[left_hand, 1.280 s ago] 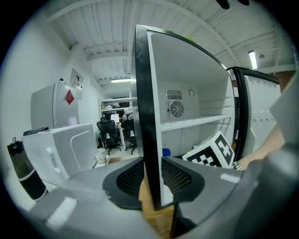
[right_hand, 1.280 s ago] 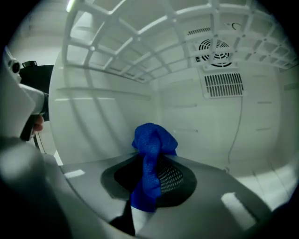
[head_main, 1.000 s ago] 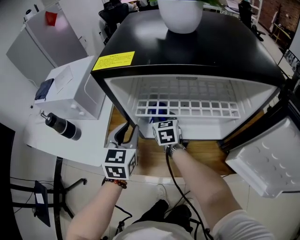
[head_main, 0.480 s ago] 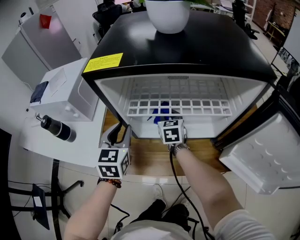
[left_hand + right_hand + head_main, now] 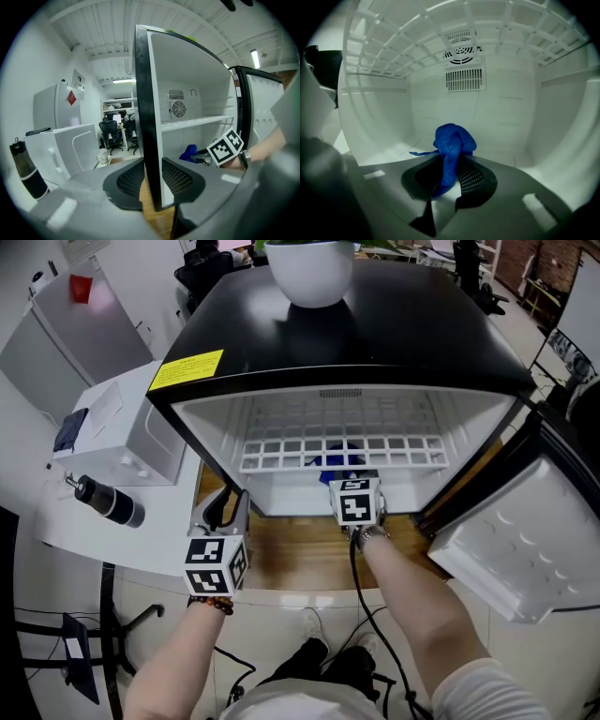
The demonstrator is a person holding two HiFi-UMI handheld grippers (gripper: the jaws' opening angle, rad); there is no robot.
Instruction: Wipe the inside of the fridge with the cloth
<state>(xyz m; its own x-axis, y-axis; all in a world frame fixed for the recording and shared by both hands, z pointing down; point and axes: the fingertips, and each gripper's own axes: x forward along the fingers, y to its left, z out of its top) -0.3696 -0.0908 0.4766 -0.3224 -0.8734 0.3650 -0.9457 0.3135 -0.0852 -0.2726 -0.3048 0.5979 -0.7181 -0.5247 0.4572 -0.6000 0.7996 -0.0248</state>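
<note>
The small black fridge [image 5: 375,324] stands open, white inside, with a wire shelf [image 5: 281,457] across it. My right gripper [image 5: 449,176] reaches into the lower compartment under that shelf and is shut on a blue cloth [image 5: 451,145], which bunches up ahead of the jaws just above the fridge floor. From the head view the cloth [image 5: 339,457] shows through the shelf, beyond the right gripper's marker cube [image 5: 357,502]. My left gripper [image 5: 152,180] straddles the front edge of the fridge's left side wall [image 5: 146,117], with its pads closed on it.
The fridge door [image 5: 506,549] hangs open at the right. A white bowl [image 5: 309,273] sits on the fridge top. Left of the fridge stand a white box [image 5: 112,427] and a black bottle [image 5: 105,501] on a white table. Rear vents [image 5: 461,70] face the right gripper.
My right gripper has slid to the right along the lower compartment with the cloth in it. The left gripper has stayed on the side wall.
</note>
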